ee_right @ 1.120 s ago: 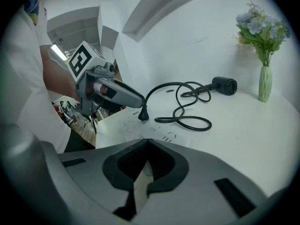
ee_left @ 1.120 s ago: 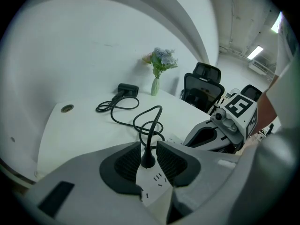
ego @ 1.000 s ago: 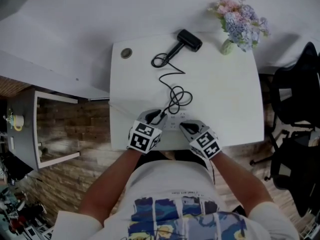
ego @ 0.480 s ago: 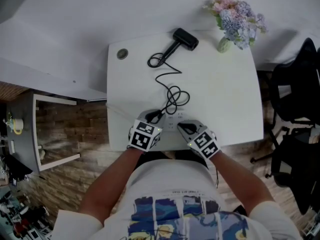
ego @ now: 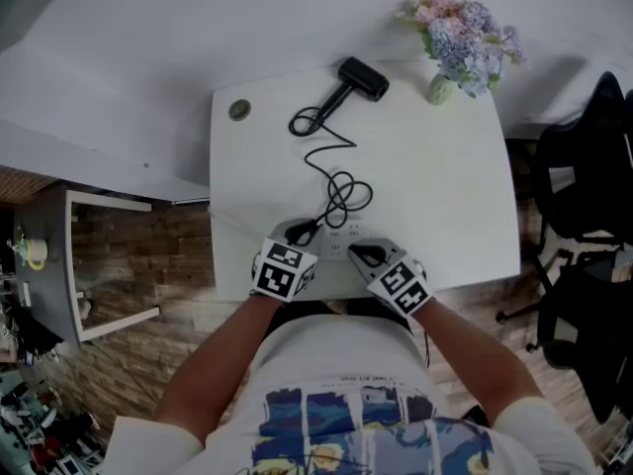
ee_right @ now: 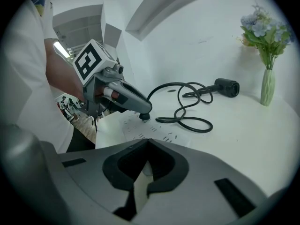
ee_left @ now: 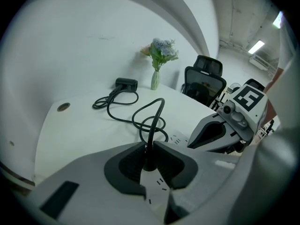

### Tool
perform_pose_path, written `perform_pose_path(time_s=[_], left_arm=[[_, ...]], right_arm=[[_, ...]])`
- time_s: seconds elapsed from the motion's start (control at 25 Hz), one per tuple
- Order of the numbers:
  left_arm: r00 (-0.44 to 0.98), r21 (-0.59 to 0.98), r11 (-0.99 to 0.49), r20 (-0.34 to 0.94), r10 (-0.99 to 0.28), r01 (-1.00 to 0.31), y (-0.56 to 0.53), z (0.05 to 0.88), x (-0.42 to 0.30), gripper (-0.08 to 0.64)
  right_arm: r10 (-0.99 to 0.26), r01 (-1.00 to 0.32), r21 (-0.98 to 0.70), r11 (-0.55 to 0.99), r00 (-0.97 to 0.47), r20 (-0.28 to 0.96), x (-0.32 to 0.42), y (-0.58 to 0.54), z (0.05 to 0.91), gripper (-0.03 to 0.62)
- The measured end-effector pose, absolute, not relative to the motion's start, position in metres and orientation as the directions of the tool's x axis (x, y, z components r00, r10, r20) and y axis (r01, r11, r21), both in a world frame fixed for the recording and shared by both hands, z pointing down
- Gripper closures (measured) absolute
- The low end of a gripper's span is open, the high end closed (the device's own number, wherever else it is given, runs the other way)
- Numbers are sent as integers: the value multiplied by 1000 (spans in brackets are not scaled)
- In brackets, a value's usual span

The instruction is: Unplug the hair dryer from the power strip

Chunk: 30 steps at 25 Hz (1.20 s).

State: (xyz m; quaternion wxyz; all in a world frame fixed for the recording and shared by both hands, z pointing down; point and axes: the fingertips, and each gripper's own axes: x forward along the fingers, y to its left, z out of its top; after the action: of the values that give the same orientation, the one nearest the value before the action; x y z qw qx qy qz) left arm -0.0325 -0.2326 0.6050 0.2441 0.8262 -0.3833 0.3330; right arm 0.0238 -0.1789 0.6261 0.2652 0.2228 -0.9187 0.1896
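Note:
The black hair dryer (ego: 362, 77) lies at the table's far side. Its black cord (ego: 341, 191) loops back to a plug (ee_left: 149, 161) that stands in the white power strip (ego: 336, 238) near the front edge. My left gripper (ee_left: 149, 154) is shut on that plug, its dark pads (ee_left: 127, 165) pressing both sides. My right gripper (ee_right: 143, 167) is shut on the near end of the power strip (ee_right: 154, 135), whose white body shows between its jaws. In the head view the left gripper (ego: 299, 234) and the right gripper (ego: 356, 253) sit side by side at the strip.
A vase of flowers (ego: 457, 40) stands at the table's far right corner, and a round grommet (ego: 237, 111) sits at the far left. Black office chairs (ego: 584, 196) stand to the right of the white table (ego: 445, 186). A side shelf (ego: 99, 255) is on the left.
The head view has shifted slightly. Both grippers stay at the power strip with no visible change in grip.

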Motion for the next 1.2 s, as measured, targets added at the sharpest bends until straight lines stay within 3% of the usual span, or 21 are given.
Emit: perform_pose_path(time_s=[0.48, 0.76, 1.2], left_arm=[[486, 180, -550, 729, -481, -815, -233, 601, -36, 512], [456, 97, -579, 724, -517, -809, -228, 596, -35, 512], [514, 193, -532, 650, -560, -824, -242, 562, -51, 512]], right_arm=[[-332, -518, -198, 832, -751, 570, 24, -178, 626, 595], [-337, -522, -188, 832, -744, 577, 24, -179, 626, 595], [-336, -536, -216, 816, -744, 577, 23, -180, 626, 595]])
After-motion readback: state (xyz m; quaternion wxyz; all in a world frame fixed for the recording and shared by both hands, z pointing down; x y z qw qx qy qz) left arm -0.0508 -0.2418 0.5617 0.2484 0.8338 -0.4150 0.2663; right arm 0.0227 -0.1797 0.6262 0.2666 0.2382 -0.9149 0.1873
